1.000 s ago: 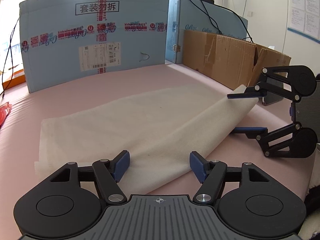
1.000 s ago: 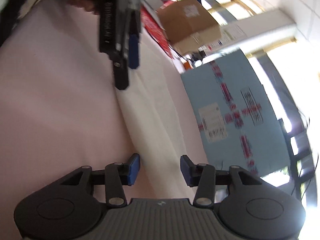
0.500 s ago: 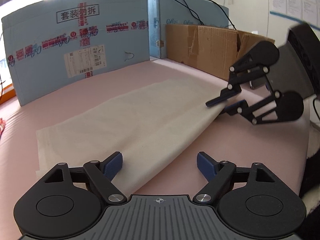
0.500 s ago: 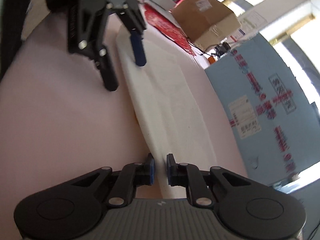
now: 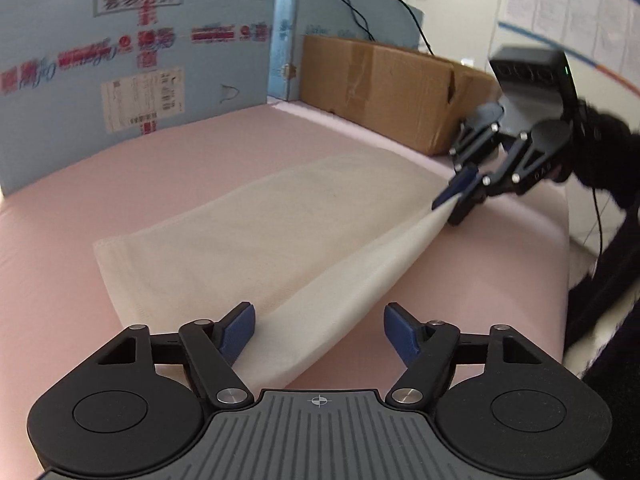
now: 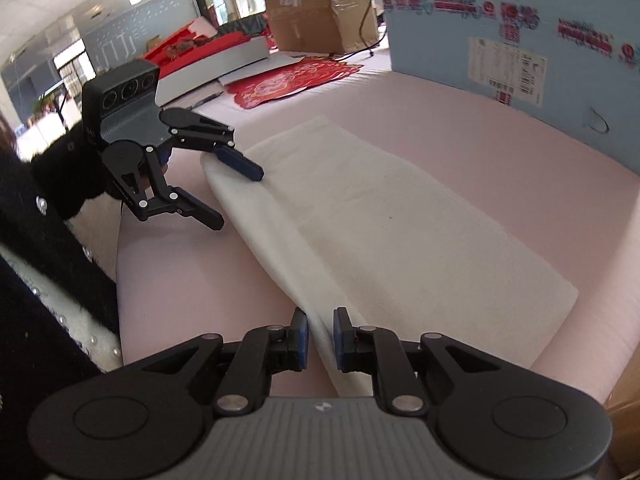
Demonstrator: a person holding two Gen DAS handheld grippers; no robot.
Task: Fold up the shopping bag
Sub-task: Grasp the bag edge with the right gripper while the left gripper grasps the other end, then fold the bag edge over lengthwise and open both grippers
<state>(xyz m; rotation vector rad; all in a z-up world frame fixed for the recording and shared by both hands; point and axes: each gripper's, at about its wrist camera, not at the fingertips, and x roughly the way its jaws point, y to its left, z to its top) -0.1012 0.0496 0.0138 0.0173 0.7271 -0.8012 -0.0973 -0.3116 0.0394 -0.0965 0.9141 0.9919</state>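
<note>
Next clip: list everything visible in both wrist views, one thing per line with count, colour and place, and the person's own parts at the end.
shopping bag: one, cream-white cloth, flat on the pink surface, near long edge lifted at both ends.
table cover: one, pink, under the bag.
blue carton panels: two, light blue with red print and a white label, upright along the far edge.
brown cardboard box: one, beside the blue panels.
second cardboard box: one, brown, in the background of the right wrist view.
red paper decorations: several, red, beyond the pink surface.
left gripper: black, blue pads, jaws closing, bag corner between them, not pinched.
right gripper: black, blue pads, pads on the bag's edge, opening slightly.
sleeve: black, beaded.
</note>
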